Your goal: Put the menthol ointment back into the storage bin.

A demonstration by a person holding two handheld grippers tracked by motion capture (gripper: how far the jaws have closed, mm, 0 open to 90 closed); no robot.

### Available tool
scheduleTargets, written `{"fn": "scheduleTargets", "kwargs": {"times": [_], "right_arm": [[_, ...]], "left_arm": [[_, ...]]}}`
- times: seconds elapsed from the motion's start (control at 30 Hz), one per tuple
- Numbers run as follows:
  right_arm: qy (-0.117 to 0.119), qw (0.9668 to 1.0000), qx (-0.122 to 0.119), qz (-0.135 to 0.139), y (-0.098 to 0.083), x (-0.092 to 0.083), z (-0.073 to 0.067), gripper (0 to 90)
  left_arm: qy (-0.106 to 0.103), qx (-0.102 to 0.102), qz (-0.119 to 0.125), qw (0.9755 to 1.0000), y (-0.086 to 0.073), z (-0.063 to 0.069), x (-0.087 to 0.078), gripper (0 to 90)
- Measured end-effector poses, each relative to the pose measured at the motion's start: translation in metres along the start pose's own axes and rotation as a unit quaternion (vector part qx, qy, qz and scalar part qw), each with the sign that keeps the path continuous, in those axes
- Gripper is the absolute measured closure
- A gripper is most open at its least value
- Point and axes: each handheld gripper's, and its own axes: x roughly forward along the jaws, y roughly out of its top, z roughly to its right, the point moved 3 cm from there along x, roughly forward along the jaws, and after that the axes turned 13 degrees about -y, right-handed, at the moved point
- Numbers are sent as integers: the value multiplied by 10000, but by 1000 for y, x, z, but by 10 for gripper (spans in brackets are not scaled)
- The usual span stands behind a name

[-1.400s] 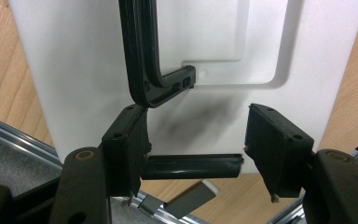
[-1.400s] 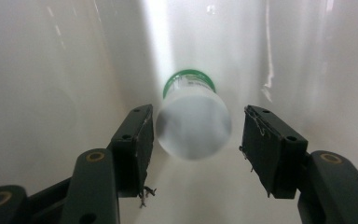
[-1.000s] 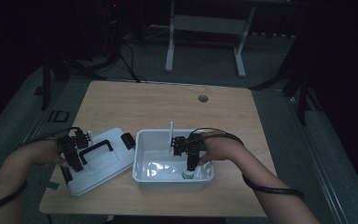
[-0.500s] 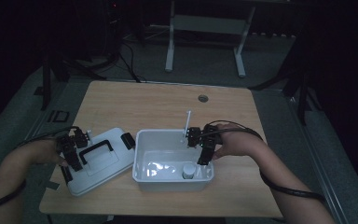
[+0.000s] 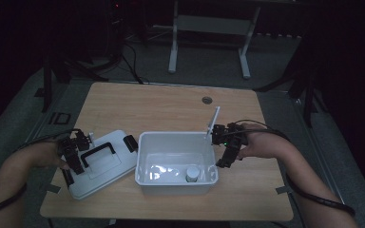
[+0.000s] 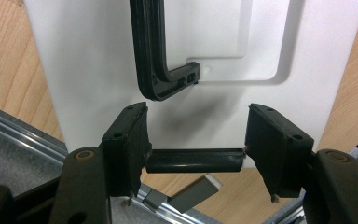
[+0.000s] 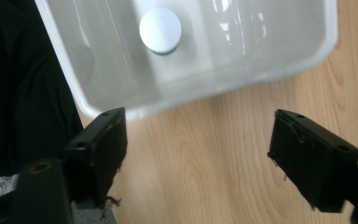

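Now the right gripper (image 5: 224,159) has been lifted clear of the white bin (image 5: 145,164), jaws opened wide and empty, the white-capped bottle (image 5: 192,173) left standing inside at its near right; the left gripper (image 6: 193,149) holds the lid's clasp (image 6: 193,161).

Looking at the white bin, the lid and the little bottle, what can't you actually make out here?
- Bottle: the right gripper view shows its white cap from above; the body is hidden beneath it, and it is small and dim in the high view.
- Lid: cut off by the left gripper view's top edge.
- Bin: the shiny patch on its floor is unreadable in the high view.
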Motion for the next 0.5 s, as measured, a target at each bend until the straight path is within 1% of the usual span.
{"fn": "scheduleTargets", "kwargs": {"times": [0.03, 0.17, 0.23, 0.3, 0.43, 0.5], "right_arm": [[-42, 10000, 8, 21, -10, 0, 1, 140], [12, 9999, 101, 4, -25, 4, 3, 136], [-95, 9999, 74, -28, -32, 7, 4, 136], [-51, 9999, 113, -46, -38, 10, 4, 138], [-141, 9998, 113, -94, -51, 19, 5, 140], [-156, 9997, 113, -174, -57, 24, 4, 140]], "left_arm": [[8, 9, 0, 10000, 0, 0, 0, 391], [5, -5, 44, 10000, 1, 1, -1, 390], [9, -4, 51, 10000, 1, 1, -1, 390], [4, 1, 56, 10000, 0, 1, -1, 391], [-3, -6, 46, 10000, -1, 0, 0, 390], [-6, -15, 55, 10000, -2, -1, 0, 391]]}}
